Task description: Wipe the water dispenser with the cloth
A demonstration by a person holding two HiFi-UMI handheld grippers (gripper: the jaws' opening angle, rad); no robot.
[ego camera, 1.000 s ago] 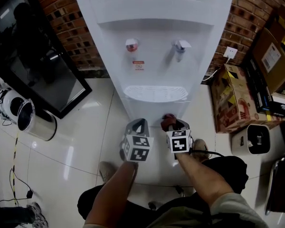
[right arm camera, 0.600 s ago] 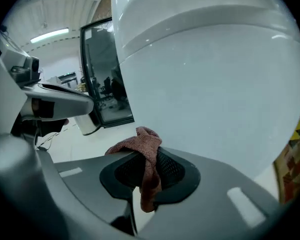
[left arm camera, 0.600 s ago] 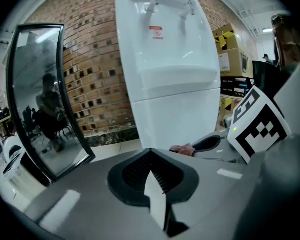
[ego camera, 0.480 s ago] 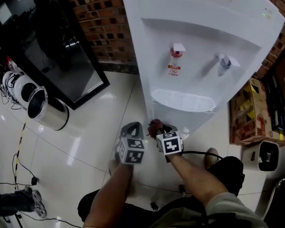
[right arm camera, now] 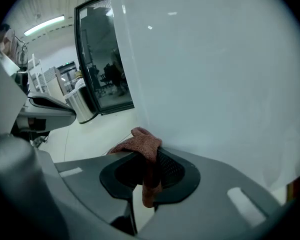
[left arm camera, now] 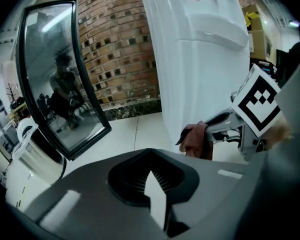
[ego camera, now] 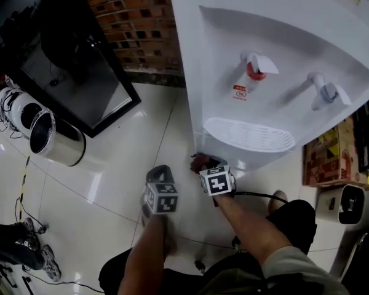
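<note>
Since a second ago I have brought both grippers down to the water dispenser's (ego camera: 283, 72) lower left corner, my right hand-held gripper (ego camera: 206, 166) clamped on the reddish cloth (ego camera: 198, 160) just by its white cabinet, my left hand-held gripper (ego camera: 158, 176) closed and empty, so wiping can likely start low.
</note>
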